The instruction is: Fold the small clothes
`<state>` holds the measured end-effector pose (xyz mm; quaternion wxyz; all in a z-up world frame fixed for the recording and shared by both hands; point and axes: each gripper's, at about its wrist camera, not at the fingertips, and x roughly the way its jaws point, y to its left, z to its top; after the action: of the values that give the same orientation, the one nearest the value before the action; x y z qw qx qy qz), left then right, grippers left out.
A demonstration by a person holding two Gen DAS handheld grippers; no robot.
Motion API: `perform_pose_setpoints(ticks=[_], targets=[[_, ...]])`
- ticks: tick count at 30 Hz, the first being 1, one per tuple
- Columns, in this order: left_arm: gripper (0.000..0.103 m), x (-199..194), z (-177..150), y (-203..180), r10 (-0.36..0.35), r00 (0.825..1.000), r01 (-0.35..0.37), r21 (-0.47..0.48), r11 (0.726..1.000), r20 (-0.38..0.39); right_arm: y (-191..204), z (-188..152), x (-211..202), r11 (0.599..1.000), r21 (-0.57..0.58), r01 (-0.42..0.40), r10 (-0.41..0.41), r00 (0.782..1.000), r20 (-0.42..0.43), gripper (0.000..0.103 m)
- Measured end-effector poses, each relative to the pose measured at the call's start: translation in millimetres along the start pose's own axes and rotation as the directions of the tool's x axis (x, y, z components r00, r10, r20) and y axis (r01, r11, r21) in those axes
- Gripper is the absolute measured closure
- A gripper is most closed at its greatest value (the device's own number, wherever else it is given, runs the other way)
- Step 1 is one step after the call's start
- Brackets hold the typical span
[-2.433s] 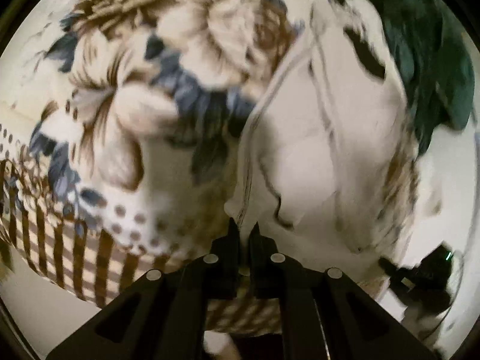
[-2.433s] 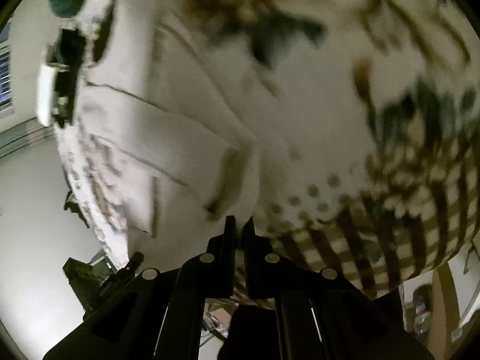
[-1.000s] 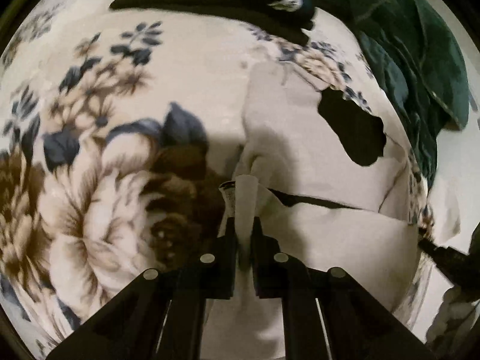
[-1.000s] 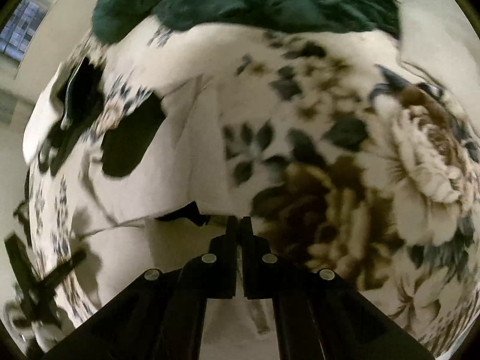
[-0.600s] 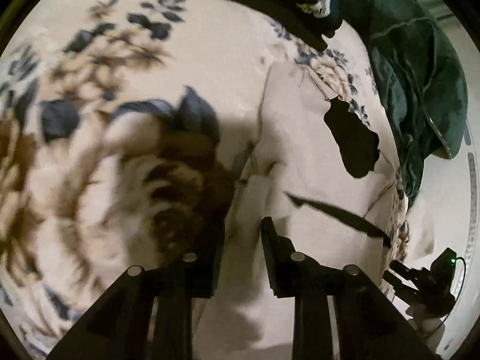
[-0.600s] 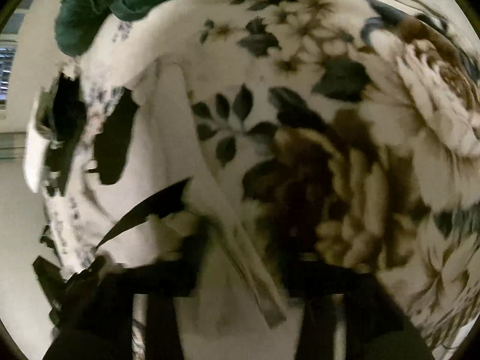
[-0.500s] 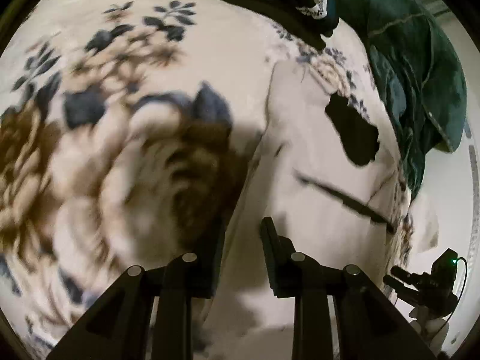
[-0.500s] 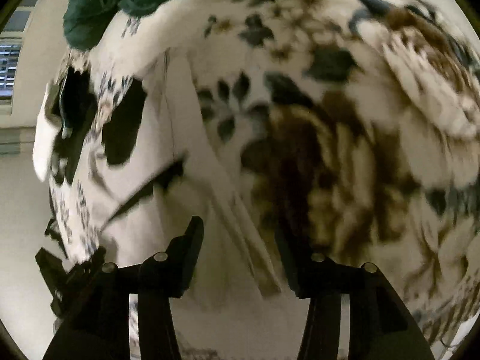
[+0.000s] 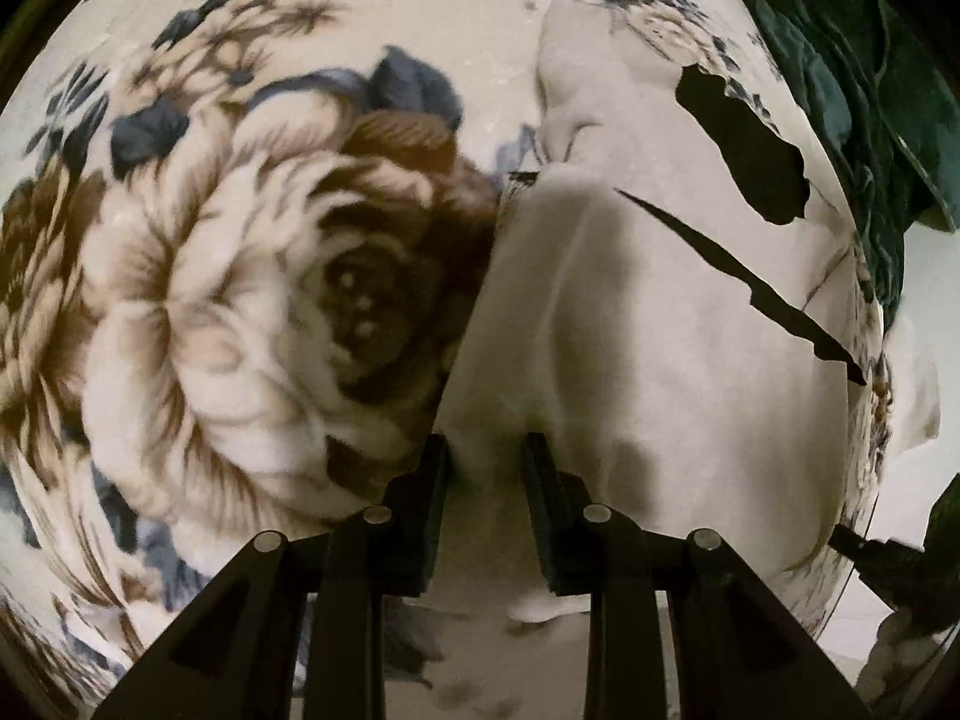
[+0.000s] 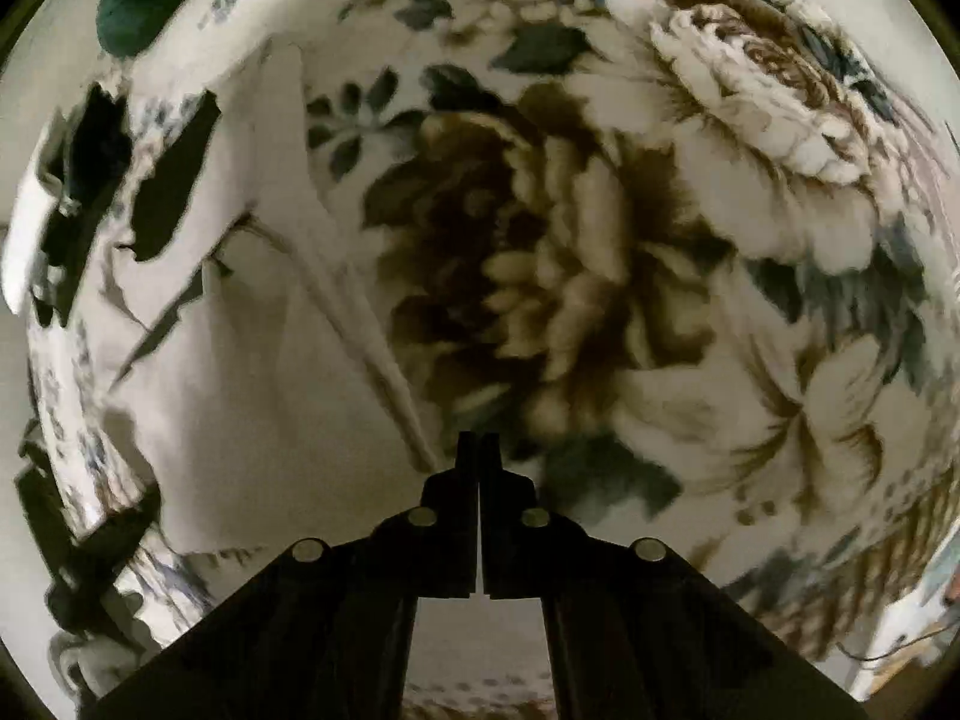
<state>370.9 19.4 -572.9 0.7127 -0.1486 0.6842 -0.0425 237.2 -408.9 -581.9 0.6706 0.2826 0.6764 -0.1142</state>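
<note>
Since half a second ago the right gripper has closed on nothing; the left gripper stays parted over the white garment, lying at one o'clock on the floral blanket.

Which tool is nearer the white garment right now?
Left. The left tool hangs open directly over the white garment; the right tool, closed, sits just off its edge above the floral blanket.
</note>
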Motion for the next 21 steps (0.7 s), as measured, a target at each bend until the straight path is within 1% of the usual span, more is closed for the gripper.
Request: perform_pose_setpoints(ticks=[1, 2, 3, 4, 5, 6, 7, 8, 11, 12, 13, 14, 15, 16, 17, 19, 21], targets=[[0.080, -3, 2, -1, -0.003, 1.000, 0.003, 0.009, 1.000, 0.000, -4, 2, -1, 0.999, 0.038, -0.037, 0.038, 0.999, -0.016, 0.103], [0.080, -6, 3, -1, -0.004, 1.000, 0.004, 0.014, 1.000, 0.004, -6, 5, -5, 0.992, 0.072, -0.106, 0.108, 0.994, -0.013, 0.101], [0.079, -9, 5, -2, -0.004, 1.000, 0.003, 0.016, 1.000, 0.012, -4, 8, -8, 0.988, 0.063, -0.138, 0.139, 0.990, -0.009, 0.089], [0.075, -12, 7, -1, -0.005, 1.000, 0.005, 0.015, 1.000, 0.021, 5, 14, -12, 0.988, 0.019, -0.151, 0.151, 0.988, -0.005, 0.074], [0.055, -13, 8, 0, -0.009, 1.000, 0.009, 0.012, 1.000, 0.027, 13, 19, -14, 0.988, -0.014, -0.153, 0.153, 0.988, 0.008, 0.044], [0.041, -13, 11, 1, -0.016, 0.999, 0.016, 0.005, 1.000, 0.033, 18, 22, -16, 0.986, -0.031, -0.162, 0.163, 0.986, 0.030, 0.039], [0.031, -13, 14, 2, -0.028, 0.999, 0.028, -0.002, 1.000, 0.043, 25, 28, -17, 0.983, -0.047, -0.176, 0.178, 0.983, 0.054, 0.039], [0.031, -12, 18, 1, -0.036, 0.998, 0.037, -0.004, 0.999, 0.054, 34, 38, -13, 0.982, -0.063, -0.178, 0.181, 0.982, 0.055, 0.039], [0.031, -5, 32, -7, -0.026, 0.996, 0.025, 0.017, 1.000, 0.082, 55, 64, 5, 0.978, -0.097, -0.185, 0.190, 0.981, 0.038, 0.040], [0.033, -5, 36, -10, -0.016, 0.994, 0.014, 0.025, 1.000, 0.104, 57, 71, 7, 0.975, -0.117, -0.188, 0.194, 0.980, 0.037, 0.061], [0.061, -5, 40, -14, -0.010, 0.990, 0.004, 0.040, 0.999, 0.141, 65, 77, 8, 0.972, -0.151, -0.178, 0.187, 0.981, 0.047, 0.085], [0.100, -4, 43, -14, -0.016, 0.989, 0.009, 0.051, 0.999, 0.150, 73, 81, 9, 0.975, -0.180, -0.127, 0.141, 0.988, 0.067, 0.100], [0.099, -1, 48, -15, -0.012, 0.990, 0.005, 0.056, 0.998, 0.140, 76, 85, 7, 0.981, -0.176, -0.085, 0.104, 0.990, 0.099, 0.100], [0.100, -2, 51, -15, -0.023, 0.989, 0.014, 0.057, 0.998, 0.149, 70, 86, 3, 0.985, -0.156, -0.071, 0.090, 0.989, 0.118, 0.100], [0.100, -1, 54, -16, -0.026, 0.988, 0.017, 0.060, 0.998, 0.155, 63, 91, 2, 0.992, -0.113, -0.062, 0.077, 0.988, 0.134, 0.100], [0.100, 3, 57, -15, -0.030, 0.990, 0.022, 0.057, 0.998, 0.136, 47, 93, 3, 0.996, -0.073, -0.055, 0.065, 0.989, 0.136, 0.100], [0.098, 3, 57, -12, -0.038, 0.993, 0.033, 0.048, 0.998, 0.112, 44, 94, 12, 0.997, -0.059, -0.055, 0.061, 0.992, 0.110, 0.100]])
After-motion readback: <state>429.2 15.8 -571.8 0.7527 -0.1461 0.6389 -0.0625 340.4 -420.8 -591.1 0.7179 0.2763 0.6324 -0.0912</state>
